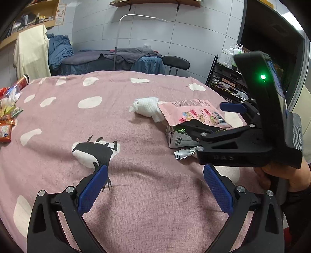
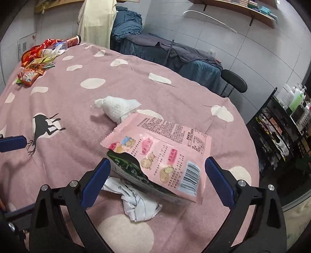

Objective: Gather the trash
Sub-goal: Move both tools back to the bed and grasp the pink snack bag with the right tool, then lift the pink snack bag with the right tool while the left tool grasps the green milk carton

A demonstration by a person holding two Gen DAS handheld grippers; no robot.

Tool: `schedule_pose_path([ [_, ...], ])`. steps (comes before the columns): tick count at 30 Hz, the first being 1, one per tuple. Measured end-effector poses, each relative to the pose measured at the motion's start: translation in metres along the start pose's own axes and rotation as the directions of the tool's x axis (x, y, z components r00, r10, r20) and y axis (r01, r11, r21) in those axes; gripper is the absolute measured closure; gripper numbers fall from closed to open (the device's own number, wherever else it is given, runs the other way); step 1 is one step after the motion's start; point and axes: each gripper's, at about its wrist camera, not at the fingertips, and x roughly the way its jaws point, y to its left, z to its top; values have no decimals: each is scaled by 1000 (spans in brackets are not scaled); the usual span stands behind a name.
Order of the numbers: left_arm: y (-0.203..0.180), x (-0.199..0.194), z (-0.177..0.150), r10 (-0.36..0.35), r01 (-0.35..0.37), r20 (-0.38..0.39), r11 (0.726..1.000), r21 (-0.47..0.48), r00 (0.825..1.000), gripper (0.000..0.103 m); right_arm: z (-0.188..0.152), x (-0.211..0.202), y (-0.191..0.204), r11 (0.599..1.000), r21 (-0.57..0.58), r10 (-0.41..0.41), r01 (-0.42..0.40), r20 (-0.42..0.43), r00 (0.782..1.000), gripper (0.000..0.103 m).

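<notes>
On a desk under a pink spotted cloth (image 2: 136, 81), one pink snack bag (image 2: 165, 151) lies over one green carton (image 2: 128, 167), with one crumpled white wrapper (image 2: 140, 202) touching the carton and one rolled tissue (image 2: 118, 109) just beyond the bag. The right hand-held gripper (image 2: 157, 175) hangs open around the bag and carton. The left hand-held gripper (image 1: 155, 186) is open over bare cloth near them.

Grey tiled walls (image 1: 147, 33) carry wooden shelves (image 1: 155, 3) on black brackets. A bed (image 1: 108, 60) under dark blue and grey covers (rumpled) stands against the wall, beside a black stool (image 1: 176, 61) and a black wire rack (image 2: 279, 134).
</notes>
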Motion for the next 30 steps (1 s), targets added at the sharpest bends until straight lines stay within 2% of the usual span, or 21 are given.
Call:
schedule_pose_path([
  [4,7,1,-1,-10,10,-4,999,-35,1000,5,12,14,17,996,-71,-46,45,-19,999,7],
  [7,15,-4,-2,-25,26,17,997,-73,1000,5,17,22,20,995,-99,-21,19,-22,1000,7],
  [9,18,-5,-4,-23,25,19,996,-89,1000,5,20,30,23,993,-114,-41,37,-35,999,8],
  [14,20,-4,-4,-38,39,11,994,-105,999,5,27,38,18,997,-73,23,-26,-37,999,32],
  [16,19,-3,-3,-37,37,5,995,-95,999,5,28,35,14,998,-51,47,-47,-11,999,57],
  [17,17,-2,-3,-37,37,2,995,-89,999,5,29,32,11,998,-32,63,-63,1,998,63],
  [18,16,-1,-3,-37,36,-3,996,-82,999,5,30,28,9,997,-17,80,-80,18,997,75],
  [19,14,0,-2,-37,36,-11,997,-73,999,5,30,26,9,996,-16,85,-84,27,996,80],
  [20,12,2,-1,-38,36,-20,997,-63,999,5,31,20,9,997,-19,71,-70,51,996,81],
  [22,8,4,1,-38,36,-34,998,-45,999,5,32,9,9,999,-29,35,-32,98,995,91],
  [25,2,10,4,-45,44,-59,999,-15,997,5,34,-9,1,999,-21,-23,27,161,987,94],
  [30,-7,17,4,-51,53,-94,998,26,994,6,33,-29,-38,992,100,59,-78,180,982,94],
])
